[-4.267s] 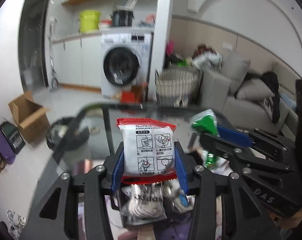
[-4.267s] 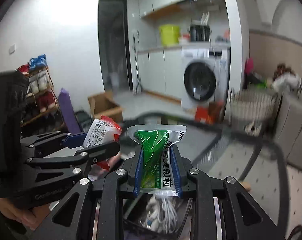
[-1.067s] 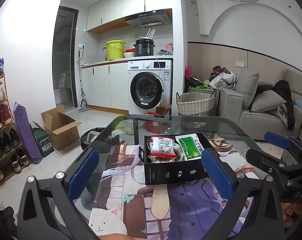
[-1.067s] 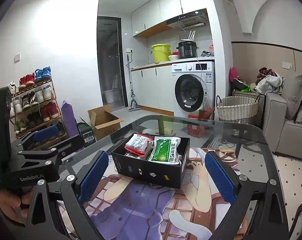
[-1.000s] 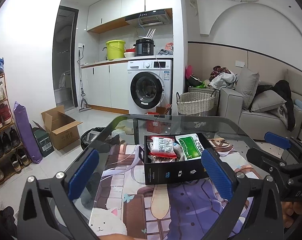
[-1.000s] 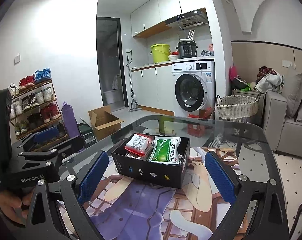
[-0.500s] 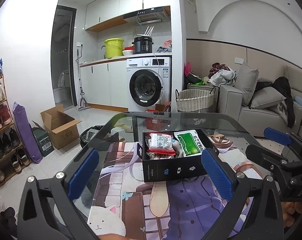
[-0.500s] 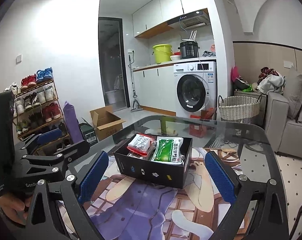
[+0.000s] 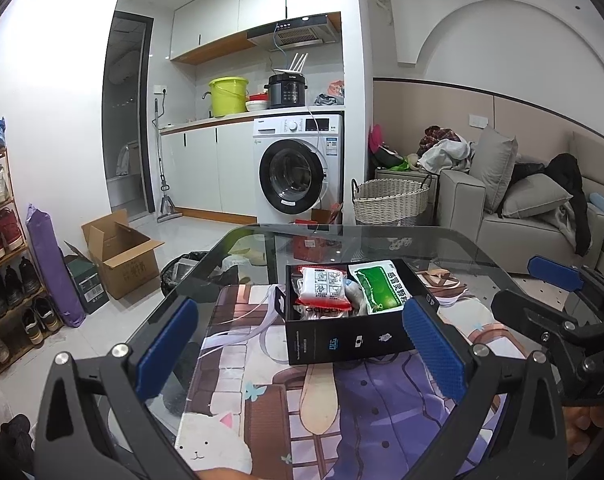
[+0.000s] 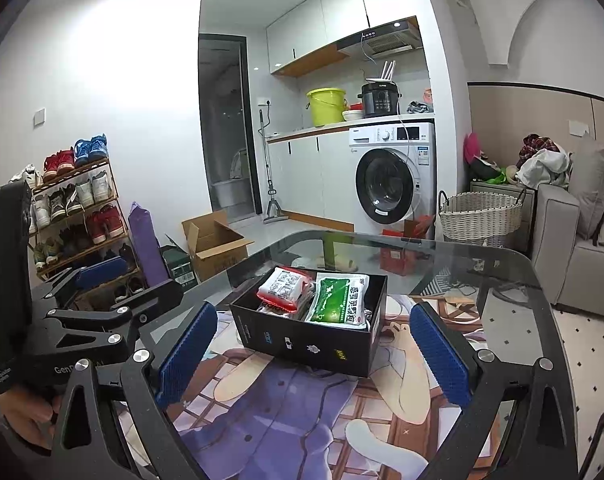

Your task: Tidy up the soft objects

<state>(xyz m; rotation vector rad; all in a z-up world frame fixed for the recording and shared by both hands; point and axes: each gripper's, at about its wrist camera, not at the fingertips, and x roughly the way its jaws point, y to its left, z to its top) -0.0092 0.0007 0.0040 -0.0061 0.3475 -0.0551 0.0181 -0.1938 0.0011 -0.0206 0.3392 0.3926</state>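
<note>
A black open box stands on the glass table. In it lie a white packet with red ends on the left and a green and white packet on the right, on top of white cables. My left gripper is open and empty, held back from the box on its near side. My right gripper is open and empty, also on the near side. Each gripper shows in the other's view.
A printed cartoon mat covers the glass table. Clear tubing lies left of the box. Beyond the table are a cardboard box, a washing machine, a wicker basket, a sofa and a shoe rack.
Earlier each gripper was shut on a packet above the box. Now both packets lie in the box and both grippers are open and drawn back. Little has moved in the last second.
</note>
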